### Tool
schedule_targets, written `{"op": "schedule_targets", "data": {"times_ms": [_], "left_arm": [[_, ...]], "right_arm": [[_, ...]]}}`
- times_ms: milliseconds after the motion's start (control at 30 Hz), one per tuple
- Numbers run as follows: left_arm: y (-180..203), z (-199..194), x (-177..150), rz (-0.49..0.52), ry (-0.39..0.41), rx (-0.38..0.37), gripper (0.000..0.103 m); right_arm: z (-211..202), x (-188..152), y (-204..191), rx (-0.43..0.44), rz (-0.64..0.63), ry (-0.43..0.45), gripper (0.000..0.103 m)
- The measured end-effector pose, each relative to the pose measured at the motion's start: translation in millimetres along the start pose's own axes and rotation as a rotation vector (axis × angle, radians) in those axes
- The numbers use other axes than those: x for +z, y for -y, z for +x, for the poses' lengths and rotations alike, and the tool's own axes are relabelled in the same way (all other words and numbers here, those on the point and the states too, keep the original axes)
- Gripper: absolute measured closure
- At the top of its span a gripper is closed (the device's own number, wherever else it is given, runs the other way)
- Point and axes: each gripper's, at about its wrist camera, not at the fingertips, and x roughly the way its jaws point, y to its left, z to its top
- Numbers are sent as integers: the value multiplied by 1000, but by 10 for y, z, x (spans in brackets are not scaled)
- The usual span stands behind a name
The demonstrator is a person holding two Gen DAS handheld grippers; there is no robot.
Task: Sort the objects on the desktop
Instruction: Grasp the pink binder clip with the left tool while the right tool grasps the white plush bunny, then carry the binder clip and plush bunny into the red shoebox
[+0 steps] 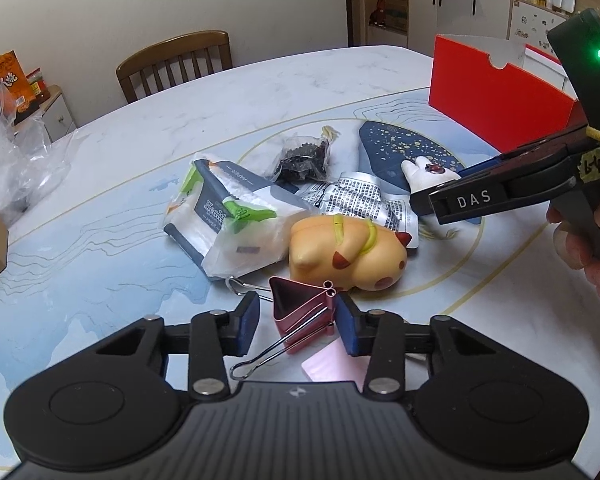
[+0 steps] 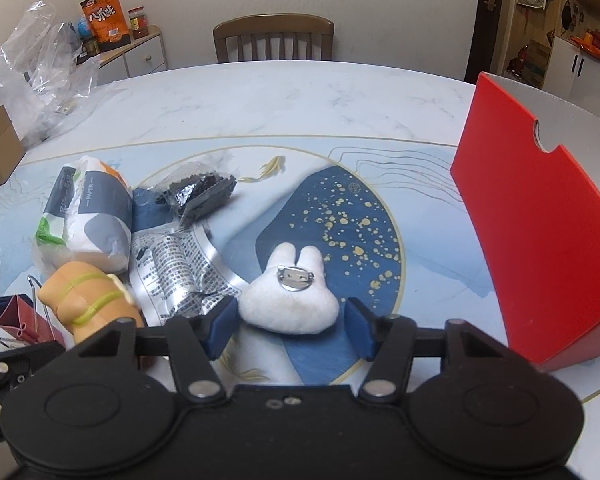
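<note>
Pink binder clip sits at the desk's near edge in the left wrist view, the left gripper's jaws clamped on it. From the right wrist, the white rabbit brooch lies between the right gripper's parted jaws, untouched, beside the red box.

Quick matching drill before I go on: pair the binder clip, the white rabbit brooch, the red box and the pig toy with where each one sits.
1 binder clip
2 rabbit brooch
3 red box
4 pig toy

A standing at the table's right side
B between the left gripper's pads
C lying beside the tissue pack
D between the right gripper's open pads

Pairs: 1-B, 2-D, 3-A, 4-C
</note>
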Motion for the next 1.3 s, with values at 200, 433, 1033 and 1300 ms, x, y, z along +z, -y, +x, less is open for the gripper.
{"op": "schedule_targets", "data": {"times_ms": [200, 433, 1033, 1300], "left_arm": [[-1, 6, 6, -7, -3, 5, 71], [-8, 14, 6, -20, 2, 14, 72], [-7, -173, 31, -57, 11, -11, 73], [28, -332, 123, -72, 17, -32, 73]], "right_arm": [[-12, 3, -6, 1, -1, 0, 50], [-39, -9, 9, -5, 10, -2, 52], [-401, -61, 84, 38, 55, 17, 52], [-646, -101, 116, 42, 86, 33, 52]]}}
